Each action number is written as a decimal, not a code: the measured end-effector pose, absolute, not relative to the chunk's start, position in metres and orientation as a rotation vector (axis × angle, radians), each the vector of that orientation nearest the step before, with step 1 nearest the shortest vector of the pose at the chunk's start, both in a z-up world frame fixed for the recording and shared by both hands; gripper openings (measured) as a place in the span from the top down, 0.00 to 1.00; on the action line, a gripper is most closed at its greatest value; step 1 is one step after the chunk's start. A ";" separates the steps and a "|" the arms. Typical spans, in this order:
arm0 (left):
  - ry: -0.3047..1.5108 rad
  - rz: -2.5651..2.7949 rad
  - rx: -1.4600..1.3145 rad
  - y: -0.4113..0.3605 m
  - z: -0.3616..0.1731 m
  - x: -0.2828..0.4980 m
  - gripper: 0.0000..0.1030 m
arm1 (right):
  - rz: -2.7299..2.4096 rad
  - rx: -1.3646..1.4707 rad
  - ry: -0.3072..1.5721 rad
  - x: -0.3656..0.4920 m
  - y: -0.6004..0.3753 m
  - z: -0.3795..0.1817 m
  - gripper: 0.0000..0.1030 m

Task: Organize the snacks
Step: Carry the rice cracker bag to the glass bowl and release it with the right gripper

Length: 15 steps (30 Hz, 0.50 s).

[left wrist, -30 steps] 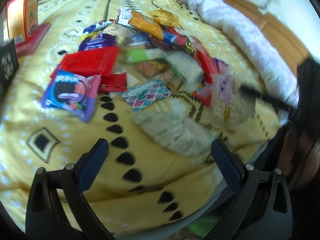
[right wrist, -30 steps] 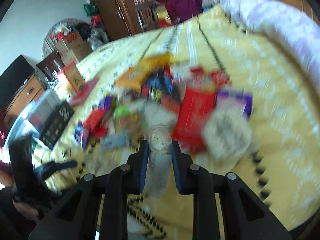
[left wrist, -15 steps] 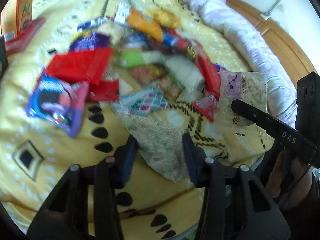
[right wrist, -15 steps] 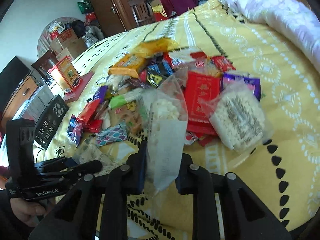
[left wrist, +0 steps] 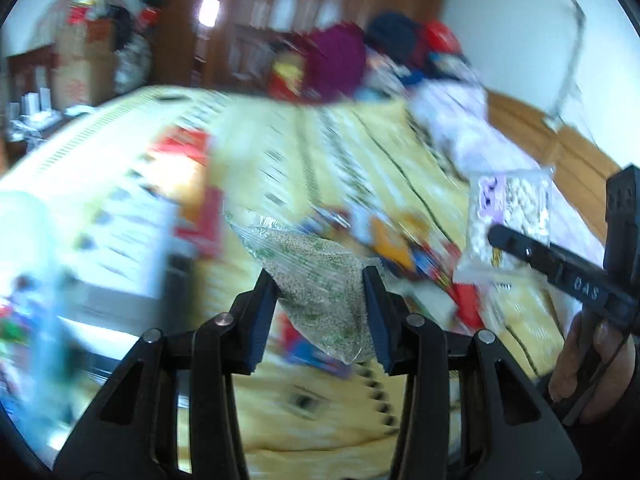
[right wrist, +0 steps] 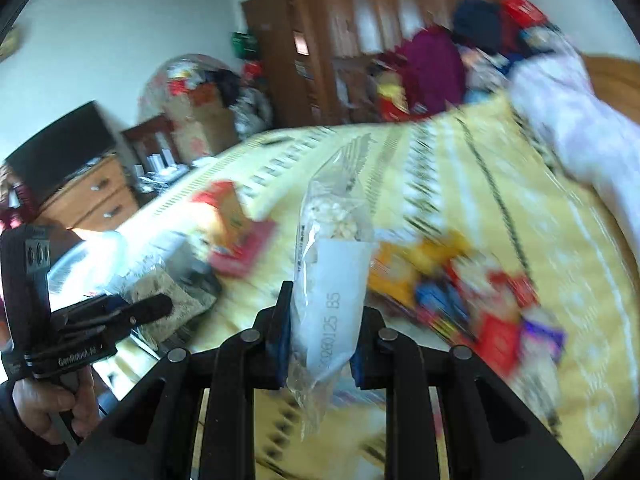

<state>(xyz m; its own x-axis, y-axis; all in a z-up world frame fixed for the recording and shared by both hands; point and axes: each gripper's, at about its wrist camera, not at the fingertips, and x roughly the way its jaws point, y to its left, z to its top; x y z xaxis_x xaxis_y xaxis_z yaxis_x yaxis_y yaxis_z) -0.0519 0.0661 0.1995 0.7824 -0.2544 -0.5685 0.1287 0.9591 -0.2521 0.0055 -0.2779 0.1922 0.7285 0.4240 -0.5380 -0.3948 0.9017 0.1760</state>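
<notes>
My left gripper [left wrist: 320, 280] is shut on a clear bag of small green-grey grains [left wrist: 316, 276], held up above the yellow bedspread [left wrist: 320, 412]. My right gripper [right wrist: 322, 304] is shut on a clear bag of pale puffed snacks [right wrist: 332, 280] with a white printed label, also lifted off the bed. In the left wrist view the same puffed-snack bag [left wrist: 508, 216] hangs at the right from the other gripper. A blurred pile of coloured snack packets [right wrist: 460, 300] lies on the bed, below and to the right of the right gripper.
A red and orange box [right wrist: 228, 224] stands on the bed's left part. A rolled pale-purple quilt [right wrist: 572, 120] lies along the right side. A dresser with a dark screen [right wrist: 84, 188], cartons and a wooden wardrobe [right wrist: 360, 20] stand beyond the bed.
The left gripper went from wide open to shut on the grain bag. Both grippers have risen with their bags and tilted up, so the room's far side now shows above the bed.
</notes>
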 end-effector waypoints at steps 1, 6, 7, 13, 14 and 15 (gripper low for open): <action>0.623 -0.171 -0.208 0.084 0.207 -0.055 0.58 | 0.479 0.044 0.593 0.008 -0.261 0.200 0.76; 0.565 0.023 -0.269 0.184 0.233 -0.069 0.58 | 0.678 0.005 0.556 0.015 -0.142 0.233 0.76; 0.561 0.057 -0.284 0.199 0.234 -0.075 0.58 | 0.711 -0.001 0.555 0.016 -0.121 0.235 0.76; 0.580 0.208 -0.398 0.275 0.221 -0.095 0.58 | 0.901 -0.065 0.583 0.009 0.013 0.236 0.76; 0.589 0.225 -0.411 0.284 0.217 -0.097 0.58 | 0.925 -0.071 0.595 0.008 0.030 0.232 0.76; 0.597 0.240 -0.425 0.291 0.213 -0.096 0.58 | 0.941 -0.076 0.607 0.008 0.042 0.228 0.76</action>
